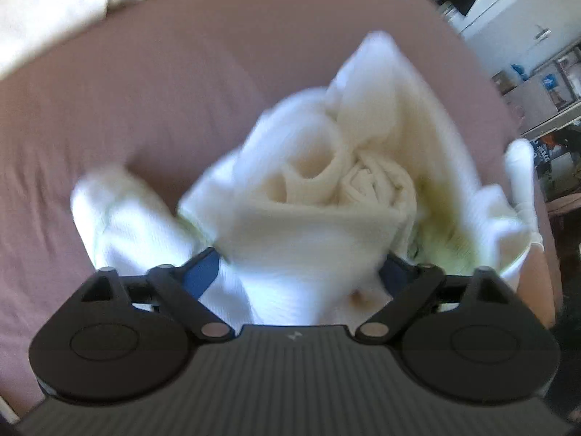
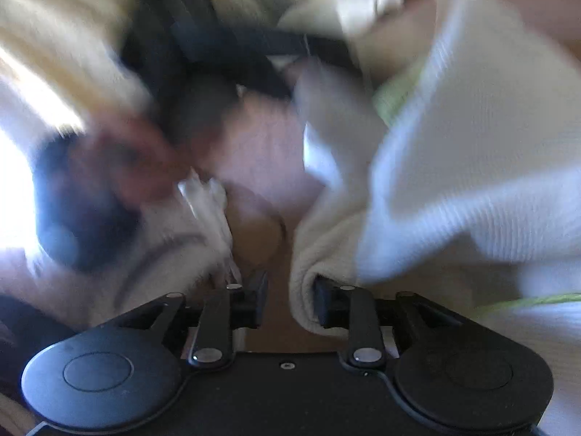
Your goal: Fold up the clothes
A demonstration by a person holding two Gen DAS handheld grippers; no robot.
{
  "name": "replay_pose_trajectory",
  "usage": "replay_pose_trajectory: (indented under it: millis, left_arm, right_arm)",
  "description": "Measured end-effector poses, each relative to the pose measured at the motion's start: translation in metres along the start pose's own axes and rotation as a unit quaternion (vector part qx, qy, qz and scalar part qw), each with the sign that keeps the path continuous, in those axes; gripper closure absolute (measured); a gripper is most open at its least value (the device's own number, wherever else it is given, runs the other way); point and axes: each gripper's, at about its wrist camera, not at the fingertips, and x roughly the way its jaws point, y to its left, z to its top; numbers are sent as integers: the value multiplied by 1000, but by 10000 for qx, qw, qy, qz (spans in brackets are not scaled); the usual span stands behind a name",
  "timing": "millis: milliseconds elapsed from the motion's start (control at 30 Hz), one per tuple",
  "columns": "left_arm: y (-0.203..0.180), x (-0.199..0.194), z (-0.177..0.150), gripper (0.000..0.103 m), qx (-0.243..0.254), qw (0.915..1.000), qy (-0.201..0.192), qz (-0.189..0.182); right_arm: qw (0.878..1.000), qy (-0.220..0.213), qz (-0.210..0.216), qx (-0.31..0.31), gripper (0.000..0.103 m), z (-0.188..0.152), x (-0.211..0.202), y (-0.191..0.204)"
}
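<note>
Black linkage arms and round pivot caps of the left gripper [image 1: 301,272] filled the bottom of the left wrist view; its blue-padded fingers [image 1: 203,269] stood wide apart, and a bunched white ribbed garment [image 1: 319,189] lay heaped between and over them; whether the pads pressed on the cloth could not be told, since the fabric hid the tips. That garment sat crumpled on a mauve bedsheet [image 1: 163,91], its folds curled into loose rolls with a pale green trim along one edge; a second pale cloth [image 1: 65,3] lay apart at the far left corner of the bed; shelving and clutter [image 1: 544,87] showed at the right edge, blurred.

From the right wrist view, the right gripper [image 2: 290,298] had its jaws parted, with bare sheet visible in the gap; a folded edge of the white garment [image 2: 454,181] draped against the right-hand finger [image 2: 323,301], not pinched between both; a dark blurred shape [image 2: 189,58] lay beyond, too smeared to name.
</note>
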Motion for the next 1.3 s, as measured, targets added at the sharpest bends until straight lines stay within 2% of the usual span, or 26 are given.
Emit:
replay_pose_trajectory:
  millis: [33,100,133,167,233,300,367,433,500,533,567,633,700,767,833,933,967,1000,1033,1067,1100,1133,1167,1200,1300]
  left_arm:
    - [2,1,3,40,-142,9998,5,-126]
    - [3,-2,9,51,-226,9995,-125,-171]
    - [2,-6,12,55,-212,9994,-229,-136]
    - [1,-9,14,55,-228,9992,-305,-116]
    - [7,-14,11,55,-408,9985,-323,-146]
    - [13,-18,8,55,-588,9975,-341,-176]
    - [17,-21,6,55,-755,9963,-350,-217]
    - [17,-18,6,55,-842,9954,-310,-324]
    - [21,-16,9,55,-892,9949,-332,-339]
    - [23,-15,11,55,-908,9947,-360,-321]
    - [26,-14,13,55,-923,9945,-388,-304]
    - [29,-9,16,56,-933,9945,-449,-164]
    - [31,-2,18,57,-919,9945,-508,5]
    - [26,-4,17,58,-832,9951,-538,-2]
    - [21,-6,17,58,-750,9956,-567,-18]
    - [17,-12,16,57,-679,9960,-560,-156]
    - [16,-13,16,54,-661,9962,-536,-203]
    - [15,-14,14,52,-654,9962,-502,-269]
    - [14,-14,13,47,-644,9963,-464,-339]
    - [13,-13,14,39,-631,9963,-417,-418]
    - [13,-12,15,37,-617,9962,-369,-498]
    - [12,-11,15,30,-590,9961,-326,-572]
    - [11,-8,14,26,-520,9962,-297,-625]
    - [9,-5,14,24,-410,9967,-270,-647]
    - [7,5,17,22,-222,9981,-203,-537]
  right_arm:
    - [9992,-382,129,28,52,3,-15,4]
    - [9926,-1189,240,104,43,10,-44,10]
    - [9887,-1480,162,156,42,14,-55,9]
    - [9847,-1717,50,291,42,13,-61,10]
    - [9783,-1946,21,715,37,30,-74,4]
    - [9789,-1808,74,953,36,59,-69,-1]
    - [9893,-1206,47,819,35,81,-66,0]
    - [9970,-593,-313,389,35,86,-60,14]
    - [9968,-481,-639,-2,35,72,-51,27]
    - [9969,-440,-642,66,34,67,-49,24]
    - [9972,-398,-606,200,34,63,-48,18]
    - [9959,-49,-359,826,34,35,-38,-3]
    - [9914,197,-382,1235,34,18,-40,-18]
    - [9905,-256,-235,1327,33,15,-63,-21]
    - [9870,-924,351,1268,33,14,-91,-20]
    - [9663,-1835,1315,1234,33,11,-123,-24]
    - [9601,-2053,1402,1278,33,17,-120,-30]
    - [9587,-2229,1214,1285,30,21,-121,-33]
    - [9625,-2335,700,1189,25,27,-119,-34]
    - [9658,-2366,-67,1061,24,36,-118,-34]
    - [9631,-2367,-880,925,23,45,-116,-34]
    - [9613,-2209,-1457,768,23,57,-110,-37]
    - [9579,-2004,-1966,605,23,70,-101,-41]
    - [9604,-1598,-2237,456,22,83,-88,-49]
    - [9627,-76,-2700,135,20,117,-37,-73]
